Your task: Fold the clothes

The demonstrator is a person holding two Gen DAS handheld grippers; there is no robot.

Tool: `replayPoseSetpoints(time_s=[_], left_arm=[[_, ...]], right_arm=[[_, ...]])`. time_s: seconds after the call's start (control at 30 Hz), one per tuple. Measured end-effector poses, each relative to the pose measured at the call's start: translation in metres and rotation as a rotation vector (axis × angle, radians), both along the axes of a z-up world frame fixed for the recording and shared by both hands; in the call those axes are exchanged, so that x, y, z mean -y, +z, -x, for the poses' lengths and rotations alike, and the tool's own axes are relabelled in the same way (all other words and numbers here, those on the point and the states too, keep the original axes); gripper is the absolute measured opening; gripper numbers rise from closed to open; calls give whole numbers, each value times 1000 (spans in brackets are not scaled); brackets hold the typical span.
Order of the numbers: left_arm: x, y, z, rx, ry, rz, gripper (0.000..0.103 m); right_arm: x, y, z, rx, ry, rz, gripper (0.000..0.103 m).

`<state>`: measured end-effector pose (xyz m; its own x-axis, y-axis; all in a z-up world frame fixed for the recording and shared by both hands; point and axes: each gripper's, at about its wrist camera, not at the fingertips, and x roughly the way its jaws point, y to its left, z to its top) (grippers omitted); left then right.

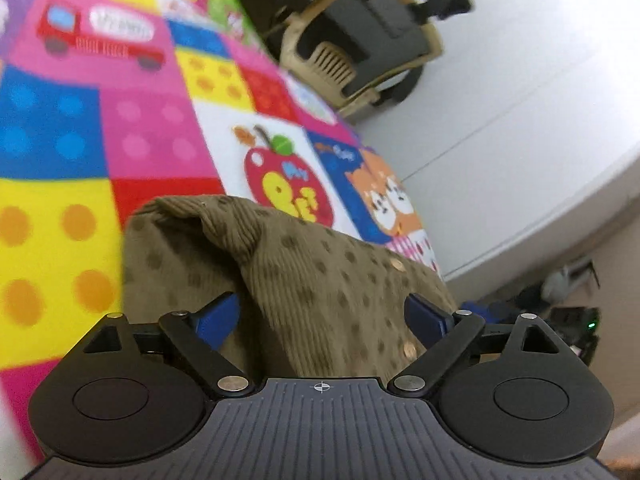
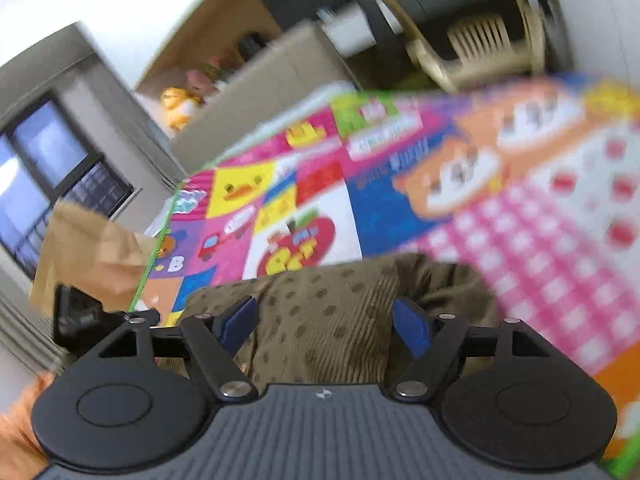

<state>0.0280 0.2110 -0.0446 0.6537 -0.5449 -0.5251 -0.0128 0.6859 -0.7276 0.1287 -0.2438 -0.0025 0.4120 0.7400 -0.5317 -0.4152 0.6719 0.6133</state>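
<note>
An olive-brown corduroy garment with dark dots (image 1: 304, 264) lies bunched on a colourful play mat (image 1: 120, 128). My left gripper (image 1: 320, 320) is low over it. Its blue fingers (image 1: 216, 320) stand wide apart, with the cloth filling the gap and hiding the tips. In the right wrist view the same garment (image 2: 332, 292) sits between the spread blue fingers (image 2: 412, 324) of my right gripper (image 2: 324, 320). The play mat (image 2: 304, 184) stretches beyond. Both views are blurred by motion.
A beige plastic chair (image 1: 360, 40) with dark items on it stands past the mat on white floor (image 1: 520, 120). Dark devices (image 1: 572, 320) lie at the right. A brown paper bag (image 2: 92, 248), a window (image 2: 40, 168) and the chair (image 2: 480, 40) surround the mat.
</note>
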Motion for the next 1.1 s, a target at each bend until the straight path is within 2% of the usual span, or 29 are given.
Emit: replayPoseSetpoints(time_s=[0.07,0.17,0.3,0.4,0.5,0.53,0.6,0.73,0.8,0.87,0.93,1.0,1.07,1.1], left_arm=[[2,-7,-19,-36,-2,7,93],[0,0,-46,-23,-3,-18,93],[-11,20,-86,28,41,-62,93],[-15,36,-118,100,83,-180,94],[-19,38,-130,81,120,-290,94],[-21,37,-129,68,129,-301,94],[-26,36,-114,69,133,-303,94],[-19,49,-76,173,134,-335,94],[-12,58,-62,245,90,-299,96],[2,61,-62,298,16,-243,97],[17,56,-72,297,-48,-206,98],[25,44,-89,248,-52,-220,98],[28,33,-105,193,-33,-251,98],[26,31,-108,187,-25,-258,98]], right_arm=[[-15,-20,-24,-94,7,2,76],[-35,-34,-53,-122,14,5,76],[-54,-24,-87,-39,-26,-44,76],[-67,-12,-110,77,-69,-34,76],[-74,-5,-119,147,-121,79,76],[-73,-3,-116,171,-129,122,76],[-72,0,-102,239,-136,214,86],[-85,-4,-67,400,-113,446,89],[-96,-8,-50,472,-87,540,89],[-104,-8,-41,508,-63,560,89],[-112,-2,-39,521,-58,531,90],[-121,6,-41,541,-63,518,102],[-132,11,-45,562,-67,539,103],[-139,10,-50,572,-67,589,103]])
